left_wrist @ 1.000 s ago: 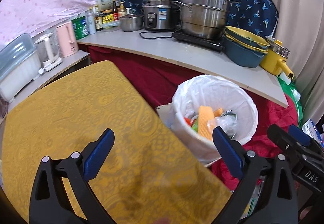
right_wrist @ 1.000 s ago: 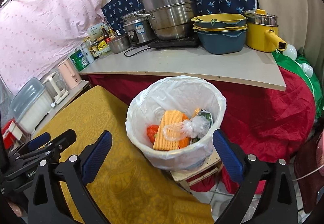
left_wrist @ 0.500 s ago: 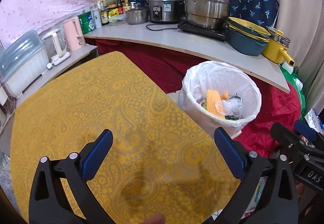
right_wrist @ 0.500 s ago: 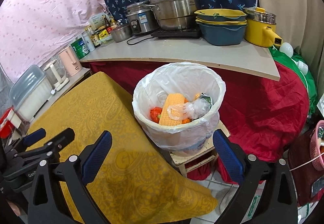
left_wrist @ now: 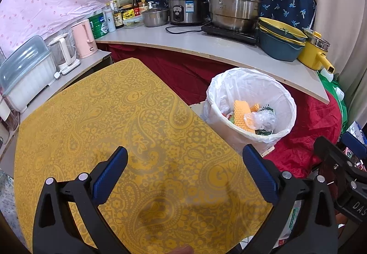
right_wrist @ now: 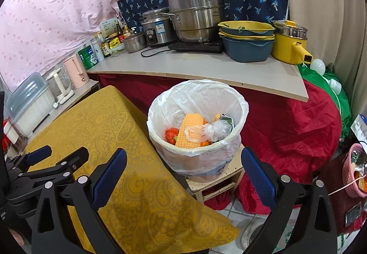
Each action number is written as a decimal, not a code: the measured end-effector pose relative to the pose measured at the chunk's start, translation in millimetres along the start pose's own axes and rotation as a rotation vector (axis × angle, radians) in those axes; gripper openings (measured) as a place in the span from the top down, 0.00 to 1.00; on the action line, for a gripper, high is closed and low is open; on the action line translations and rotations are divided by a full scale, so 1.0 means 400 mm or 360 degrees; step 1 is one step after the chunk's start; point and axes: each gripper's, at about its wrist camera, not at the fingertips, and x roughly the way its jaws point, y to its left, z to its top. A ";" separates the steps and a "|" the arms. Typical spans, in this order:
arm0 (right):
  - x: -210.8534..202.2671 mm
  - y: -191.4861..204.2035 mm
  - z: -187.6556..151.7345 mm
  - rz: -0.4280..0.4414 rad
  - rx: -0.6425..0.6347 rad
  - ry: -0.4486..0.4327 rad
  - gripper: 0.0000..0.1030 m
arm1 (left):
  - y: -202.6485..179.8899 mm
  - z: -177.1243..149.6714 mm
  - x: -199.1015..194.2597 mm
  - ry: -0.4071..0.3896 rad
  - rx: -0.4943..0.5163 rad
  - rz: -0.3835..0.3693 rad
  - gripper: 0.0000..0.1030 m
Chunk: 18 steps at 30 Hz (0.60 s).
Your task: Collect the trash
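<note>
White-lined bin (right_wrist: 199,125) holds trash; both tools, L (left_wrist: 185,176) & R (right_wrist: 183,176), gape empty.

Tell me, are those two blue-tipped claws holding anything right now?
No. The left gripper and the right gripper are both open and empty; the trash sits in the lined bin.

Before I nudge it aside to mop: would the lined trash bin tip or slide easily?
The trash bin probably tips easily: it sits raised on a small wooden stool. Its contents look light, so expect little resistance.
</note>
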 end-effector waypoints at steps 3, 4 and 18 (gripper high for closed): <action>-0.004 0.005 0.000 0.0014 0.0001 -0.0003 0.07 | -0.002 0.000 -0.007 -0.0005 -0.0007 0.0000 0.07; -0.006 0.009 0.000 0.0006 -0.0007 -0.0009 0.07 | -0.003 0.000 -0.009 -0.0008 -0.0010 0.0003 0.07; -0.013 0.012 0.007 -0.0008 -0.0033 -0.0035 0.07 | -0.002 -0.003 -0.016 -0.0021 -0.0041 0.0039 0.07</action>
